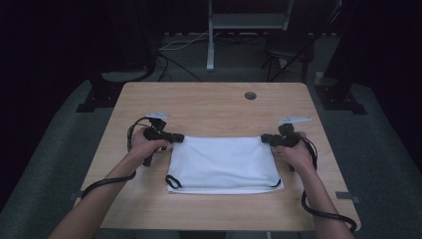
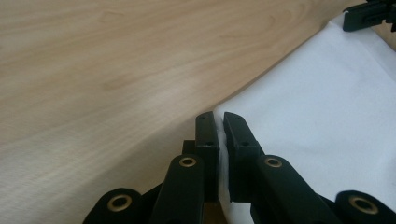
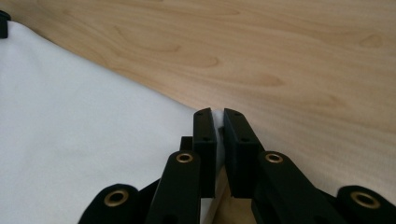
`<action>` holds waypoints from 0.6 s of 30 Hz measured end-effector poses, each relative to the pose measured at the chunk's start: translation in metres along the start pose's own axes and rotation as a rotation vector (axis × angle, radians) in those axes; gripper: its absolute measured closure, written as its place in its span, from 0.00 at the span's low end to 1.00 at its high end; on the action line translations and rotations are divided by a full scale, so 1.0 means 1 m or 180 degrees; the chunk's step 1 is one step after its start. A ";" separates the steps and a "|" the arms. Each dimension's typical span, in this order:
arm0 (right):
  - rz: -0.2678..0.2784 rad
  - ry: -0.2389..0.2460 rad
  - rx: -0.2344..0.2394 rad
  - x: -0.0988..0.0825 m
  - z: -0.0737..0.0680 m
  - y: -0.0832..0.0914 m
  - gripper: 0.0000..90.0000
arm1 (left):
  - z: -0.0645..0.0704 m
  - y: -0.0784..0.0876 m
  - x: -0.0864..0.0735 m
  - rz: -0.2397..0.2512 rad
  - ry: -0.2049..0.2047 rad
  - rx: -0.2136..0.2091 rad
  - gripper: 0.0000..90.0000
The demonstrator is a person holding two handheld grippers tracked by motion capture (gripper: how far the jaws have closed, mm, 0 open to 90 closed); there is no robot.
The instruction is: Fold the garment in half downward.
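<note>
A white cloth (image 1: 224, 164) with black trim at its near corners lies flat on the wooden table (image 1: 209, 104). My left gripper (image 1: 178, 139) is shut on the cloth's far left corner. In the left gripper view the two black jaws pinch the white cloth (image 2: 317, 107) edge, with the left gripper (image 2: 219, 122) low over the wood. My right gripper (image 1: 265, 139) is shut on the far right corner. The right gripper view shows the right gripper (image 3: 217, 119) clamping a thin fold of the white cloth (image 3: 84, 135). The other gripper's tip (image 2: 369, 14) shows at the far corner.
A round cable hole (image 1: 250, 95) sits near the table's far edge. Beyond the table stand a white frame leg (image 1: 211, 45) and dark stands on the grey floor. Bare wood lies on all sides of the cloth.
</note>
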State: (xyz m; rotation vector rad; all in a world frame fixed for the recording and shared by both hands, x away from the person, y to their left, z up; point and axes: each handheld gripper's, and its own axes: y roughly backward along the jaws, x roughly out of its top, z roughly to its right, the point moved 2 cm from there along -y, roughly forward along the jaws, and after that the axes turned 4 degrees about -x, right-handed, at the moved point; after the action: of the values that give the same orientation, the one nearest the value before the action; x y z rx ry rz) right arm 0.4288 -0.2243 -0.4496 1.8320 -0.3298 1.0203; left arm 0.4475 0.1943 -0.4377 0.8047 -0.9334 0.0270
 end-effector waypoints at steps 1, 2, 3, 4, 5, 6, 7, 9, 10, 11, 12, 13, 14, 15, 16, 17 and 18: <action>0.0000 0.0004 -0.0020 0.002 0.000 -0.002 0.94 | -0.002 0.000 0.001 0.0016 0.0003 0.0024 0.95; 0.0005 0.0003 -0.0035 0.003 0.000 -0.004 0.94 | -0.004 0.000 0.002 0.0035 0.0016 0.0043 0.95; 0.0002 0.0007 -0.0064 0.005 -0.001 -0.006 0.94 | -0.005 -0.001 0.002 0.0051 0.0018 0.0071 0.95; 0.0007 0.0013 -0.0094 0.006 -0.001 -0.008 0.94 | -0.007 -0.001 0.002 0.0045 0.0021 0.0087 0.95; 0.0009 0.0010 -0.0138 0.008 -0.002 -0.010 0.93 | -0.008 -0.002 0.002 0.0035 -0.0002 0.0111 0.95; 0.0009 0.0035 -0.0178 0.008 -0.003 -0.012 0.93 | -0.008 -0.002 0.001 0.0036 -0.0002 0.0124 0.94; -0.0001 0.0054 -0.0209 0.008 -0.003 -0.013 0.92 | -0.008 -0.003 0.001 0.0038 -0.0009 0.0136 0.94; -0.0013 0.0123 -0.0262 0.009 -0.006 -0.015 0.89 | -0.007 -0.001 0.000 0.0047 -0.0047 0.0176 0.88; -0.0020 0.0168 -0.0275 0.009 -0.008 -0.015 0.87 | -0.005 0.001 0.001 0.0053 -0.0066 0.0195 0.82; -0.0016 0.0183 -0.0299 0.009 -0.009 -0.013 0.83 | -0.004 0.006 0.001 0.0066 -0.0074 0.0209 0.76; 0.0026 0.0202 -0.0330 0.009 -0.010 -0.010 0.80 | -0.003 0.009 0.002 0.0071 -0.0072 0.0218 0.69; 0.0060 0.0217 -0.0334 0.009 -0.010 -0.007 0.77 | -0.001 0.013 0.002 0.0092 -0.0067 0.0241 0.64; 0.0084 0.0232 -0.0336 0.010 -0.011 -0.003 0.75 | 0.000 0.019 0.001 0.0104 -0.0099 0.0268 0.63; 0.0121 0.0256 -0.0334 0.010 -0.011 0.002 0.72 | 0.001 0.021 0.001 0.0100 -0.0113 0.0287 0.58; 0.0128 0.0251 -0.0326 0.011 -0.011 0.005 0.70 | 0.002 0.025 0.000 0.0095 -0.0112 0.0312 0.54; 0.0136 0.0266 -0.0323 0.010 -0.012 0.009 0.69 | 0.003 0.027 -0.001 0.0098 -0.0102 0.0319 0.53; 0.0137 0.0261 -0.0319 0.010 -0.012 0.011 0.67 | 0.004 0.028 -0.002 0.0083 -0.0110 0.0319 0.50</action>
State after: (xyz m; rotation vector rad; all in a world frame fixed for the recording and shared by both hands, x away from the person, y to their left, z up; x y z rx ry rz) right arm 0.4218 -0.2172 -0.4331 1.6948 -0.3656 1.0862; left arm 0.4334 0.2127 -0.4208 0.8881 -0.9812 0.0833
